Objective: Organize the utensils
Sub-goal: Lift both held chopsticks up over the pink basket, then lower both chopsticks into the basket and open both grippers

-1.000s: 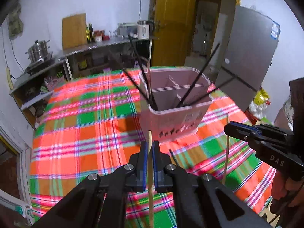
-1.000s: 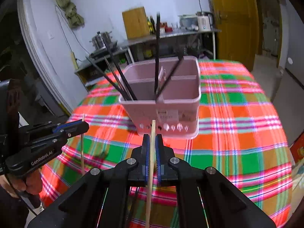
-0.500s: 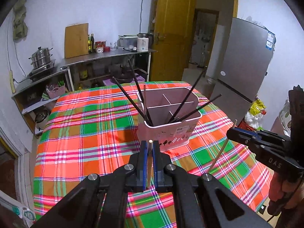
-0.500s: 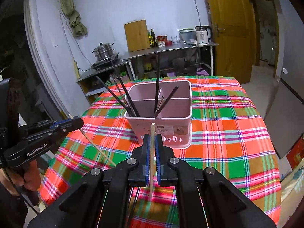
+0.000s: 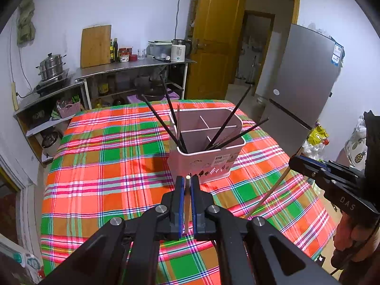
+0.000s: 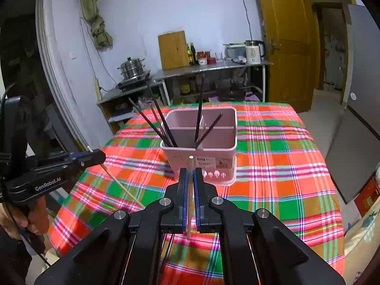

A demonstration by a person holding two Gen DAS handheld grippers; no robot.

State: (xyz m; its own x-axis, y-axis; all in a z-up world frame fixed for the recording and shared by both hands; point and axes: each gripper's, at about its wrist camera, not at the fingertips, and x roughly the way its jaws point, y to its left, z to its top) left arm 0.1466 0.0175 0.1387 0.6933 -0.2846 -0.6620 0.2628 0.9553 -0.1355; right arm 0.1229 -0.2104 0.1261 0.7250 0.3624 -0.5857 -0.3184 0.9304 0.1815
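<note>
Left wrist view: left gripper (image 5: pixel 187 190) clamped tight on a pale wooden chopstick (image 5: pixel 187 204), hanging just this side of the pink caddy (image 5: pixel 206 163). Same deal over on the right wrist view, right gripper (image 6: pixel 189 182) pinched shut on its own light chopstick (image 6: pixel 189 190), also parked short of the caddy's front wall. Both sticks up in the air, well above the plaid tablecloth (image 5: pixel 106 166), neither touching the caddy yet.

Already sitting in the caddy: a bunch of black chopsticks (image 5: pixel 166 121) fanned out of the near-left compartment and a few more leaning from the one beside it. Looks like one pale stick standing with the left bunch too, hard to be sure.

Probably best handled one at a time. Tip pointed down first, then lowered straight into a compartment, aiming for a gap between the black ones rather than shoving through them. Worth going slow near the rim, since a thin stick held near one end could swing or pivot in the pads. Only letting go once the tip is well inside the caddy.
</note>
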